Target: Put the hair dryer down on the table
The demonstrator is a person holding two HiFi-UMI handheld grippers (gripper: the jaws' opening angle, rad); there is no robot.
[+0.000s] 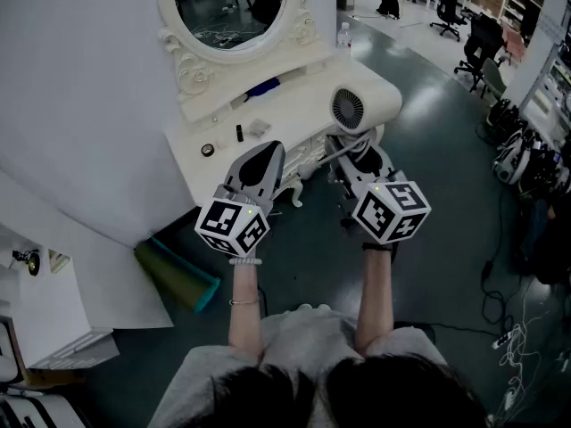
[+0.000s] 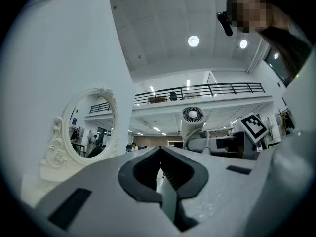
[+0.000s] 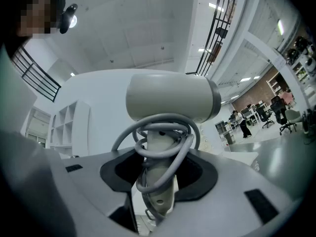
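A white hair dryer [image 1: 350, 110] with its grey cord coiled round the handle hangs above the right end of the white dressing table [image 1: 294, 119]. My right gripper [image 1: 354, 156] is shut on the handle, which stands upright between the jaws in the right gripper view, where the hair dryer [image 3: 170, 98] fills the middle above the right gripper [image 3: 155, 181]. My left gripper [image 1: 260, 162] hovers by the table's front edge, shut and holding nothing. In the left gripper view the left gripper [image 2: 162, 176] points toward the hair dryer [image 2: 192, 118].
An oval mirror [image 1: 227, 7] in a carved white frame stands at the back of the table. A black ring [image 1: 207, 150], a small dark bottle [image 1: 239, 133] and a blue item [image 1: 263, 87] lie on the tabletop. A teal roll [image 1: 178, 275] lies on the floor; office chairs [image 1: 482, 43] are far right.
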